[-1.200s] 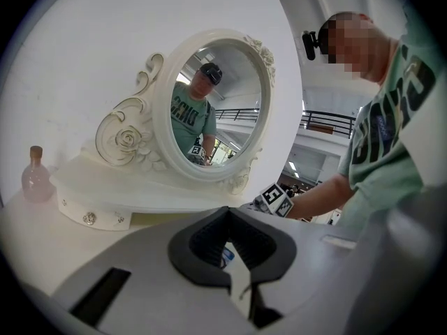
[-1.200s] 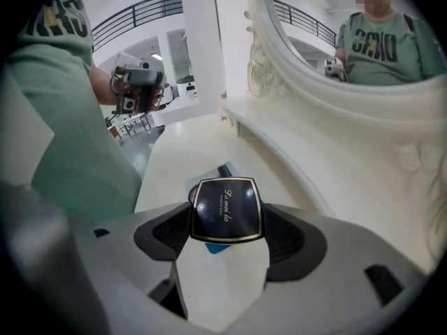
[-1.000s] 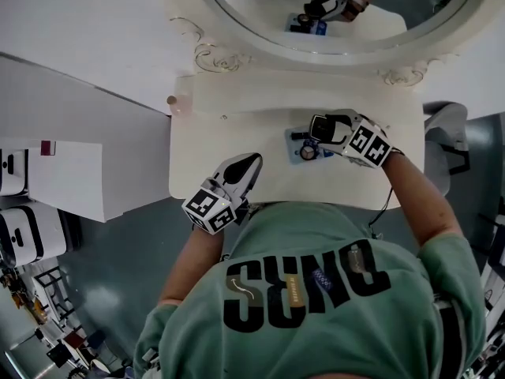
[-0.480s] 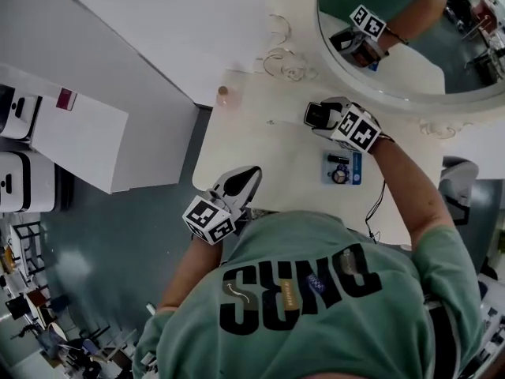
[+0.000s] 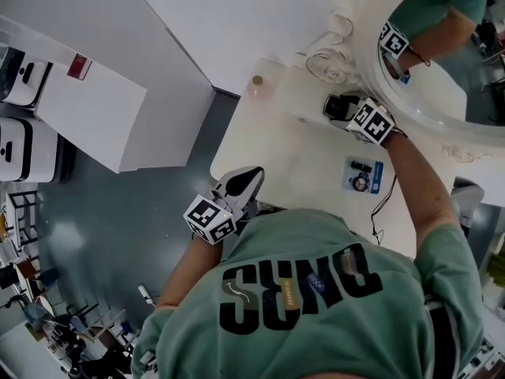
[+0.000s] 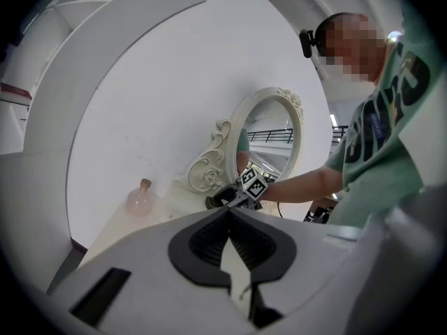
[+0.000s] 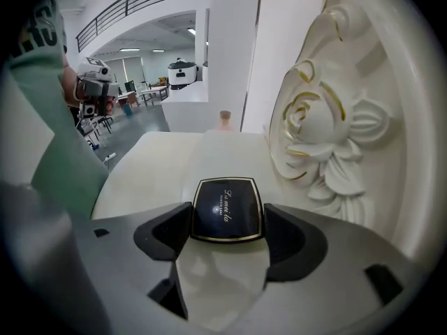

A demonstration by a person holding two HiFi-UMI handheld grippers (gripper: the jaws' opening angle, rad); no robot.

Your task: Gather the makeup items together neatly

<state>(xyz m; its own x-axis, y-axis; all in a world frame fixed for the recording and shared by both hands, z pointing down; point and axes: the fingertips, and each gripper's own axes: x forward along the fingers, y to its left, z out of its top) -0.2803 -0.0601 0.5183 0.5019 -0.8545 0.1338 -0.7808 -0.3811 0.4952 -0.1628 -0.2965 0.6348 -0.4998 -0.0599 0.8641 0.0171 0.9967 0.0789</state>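
At the lower left of the head view, the left tool (image 6: 228, 216) hangs off the near edge of the bench (image 5: 300, 156). Its jaws are fully together with nothing between them. Up and slightly right, a small pink bottle (image 5: 256, 86) stands alone at the bench's far corner, well apart from everything else.

Right of centre, the right tool (image 5: 338, 105) angles down at the back of the bench. It is closed on a glossy black compact (image 7: 227, 209), one pad against each side edge, and the case sits out near the tips, not deep in the jaws. The carved mirror frame (image 7: 321, 131) is just beside the right-hand jaw.

Lower right of that, a blue tray (image 5: 377, 176) already holds a few small makeup items, probably the gathering spot.

The main risk is the grip. The case is slick and caught only by its edges near the tips, so it may pivot or slide out in a quick swing. The tool may also clip the frame as it lifts away. At the tray, a low approach could scatter the small items, and the thin cable (image 5: 377, 212) trailing from the right arm could drag across them.
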